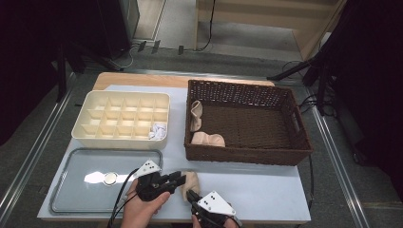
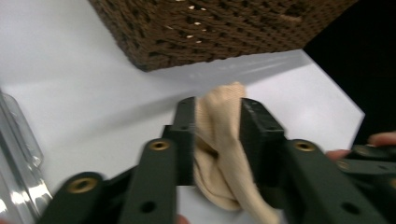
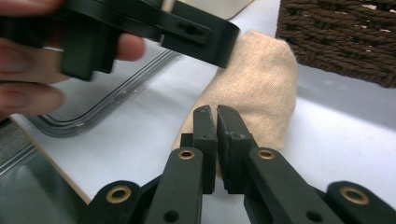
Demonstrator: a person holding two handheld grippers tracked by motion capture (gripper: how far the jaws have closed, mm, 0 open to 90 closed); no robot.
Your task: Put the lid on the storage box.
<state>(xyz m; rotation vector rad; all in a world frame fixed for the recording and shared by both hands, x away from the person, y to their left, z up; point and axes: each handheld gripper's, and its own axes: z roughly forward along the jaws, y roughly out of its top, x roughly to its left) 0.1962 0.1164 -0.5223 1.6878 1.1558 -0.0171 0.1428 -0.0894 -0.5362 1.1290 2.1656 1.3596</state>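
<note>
A beige sock lies on the white table just in front of the wicker basket. My left gripper reaches in from the left. In the left gripper view it is shut on the sock, which bulges out between the jaws. My right gripper comes up from the table's near edge. Its jaws are pressed together on the sock's near end, a thin dark seam between them. One jaw of the left gripper crosses above the sock in the right gripper view.
A brown wicker basket at centre right holds two beige socks. A cream divided organizer has a white bundle in a front right cell. A clear tray lies at the front left.
</note>
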